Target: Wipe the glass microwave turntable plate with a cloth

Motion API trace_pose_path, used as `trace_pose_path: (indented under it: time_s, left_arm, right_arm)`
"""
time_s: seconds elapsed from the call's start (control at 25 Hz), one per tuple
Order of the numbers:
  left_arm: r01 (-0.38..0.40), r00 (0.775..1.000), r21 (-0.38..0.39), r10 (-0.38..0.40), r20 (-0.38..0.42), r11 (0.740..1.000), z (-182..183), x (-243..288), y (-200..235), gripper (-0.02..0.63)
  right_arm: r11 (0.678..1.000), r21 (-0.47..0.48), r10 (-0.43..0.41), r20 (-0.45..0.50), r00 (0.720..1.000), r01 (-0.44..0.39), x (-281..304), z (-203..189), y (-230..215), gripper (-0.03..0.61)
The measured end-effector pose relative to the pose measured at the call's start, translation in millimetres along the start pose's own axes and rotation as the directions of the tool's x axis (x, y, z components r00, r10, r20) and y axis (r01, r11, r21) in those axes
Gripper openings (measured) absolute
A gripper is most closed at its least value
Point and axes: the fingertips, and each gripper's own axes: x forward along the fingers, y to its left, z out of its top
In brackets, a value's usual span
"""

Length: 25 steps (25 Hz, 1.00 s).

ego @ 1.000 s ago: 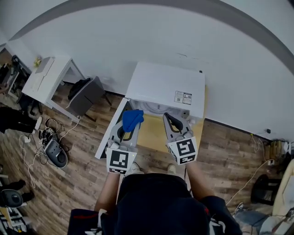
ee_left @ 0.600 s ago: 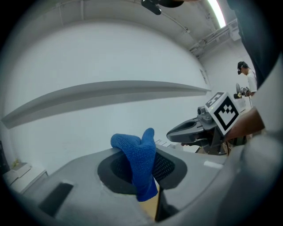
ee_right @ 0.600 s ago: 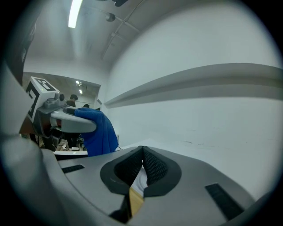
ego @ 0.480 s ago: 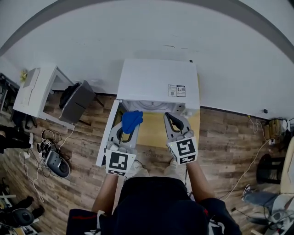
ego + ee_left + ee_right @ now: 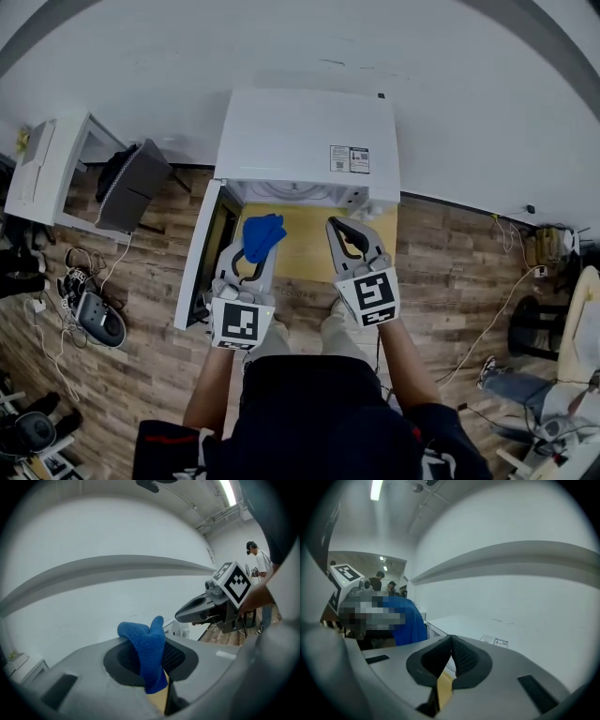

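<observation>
The blue cloth (image 5: 263,236) was pinched between the pads of the left gripper (image 5: 255,247), held above the yellow tabletop (image 5: 314,253) just in front of the white microwave (image 5: 300,141). In the left gripper view the cloth (image 5: 146,653) showed a coarse knit. It was bunched into two rounded folds above the jaws, and a short tail hung down between them. The left gripper (image 5: 151,665) was clamped on it.

The glass plate could not be made out with certainty in the microwave's shadowed opening.

The right gripper (image 5: 341,229) was beside the left one, with a strip of bare tabletop between them. Its jaws (image 5: 451,644) were pressed together with nothing in them.

The microwave door (image 5: 199,255) stood swung out on the left, close beside the left gripper. The tabletop's right edge lay just beyond the right gripper, and past it was wood-plank floor (image 5: 455,267). A plain white wall (image 5: 281,47) rose behind the microwave. A small white table (image 5: 47,169) and a dark chair (image 5: 131,186) stood well off to the left.
</observation>
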Motion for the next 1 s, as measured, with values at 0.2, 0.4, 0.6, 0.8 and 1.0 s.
trace_pose_path:
  time_s: [0.2,0.4,0.6,0.8,1.0]
  left_arm:
    - [-0.011,0.999,-0.064,0.009,-0.037,0.998,-31,7,-7,0.061]
    - [-0.015,0.998,-0.092,0.009,-0.064,0.996,-56,19,-16,0.061]
    - [-0.009,0.996,-0.080,0.002,-0.088,0.997,-81,31,-23,0.061]
    - [-0.017,0.995,-0.084,0.009,-0.101,0.996,-108,41,-27,0.061]
    - [-0.008,0.994,-0.072,0.000,-0.107,0.997,-136,50,-41,0.061]
  right_arm:
    - [0.996,-0.043,0.078,-0.055,0.995,-0.080,10,-23,14,0.006]
    - [0.990,-0.070,0.113,-0.102,0.988,-0.120,20,-51,19,0.006]
    - [0.982,-0.072,0.163,-0.143,0.976,-0.174,27,-83,23,0.006]
    - [0.974,-0.076,0.198,-0.164,0.966,-0.213,38,-112,28,0.006]
    - [0.962,-0.119,0.222,-0.180,0.958,-0.245,51,-142,33,0.006]
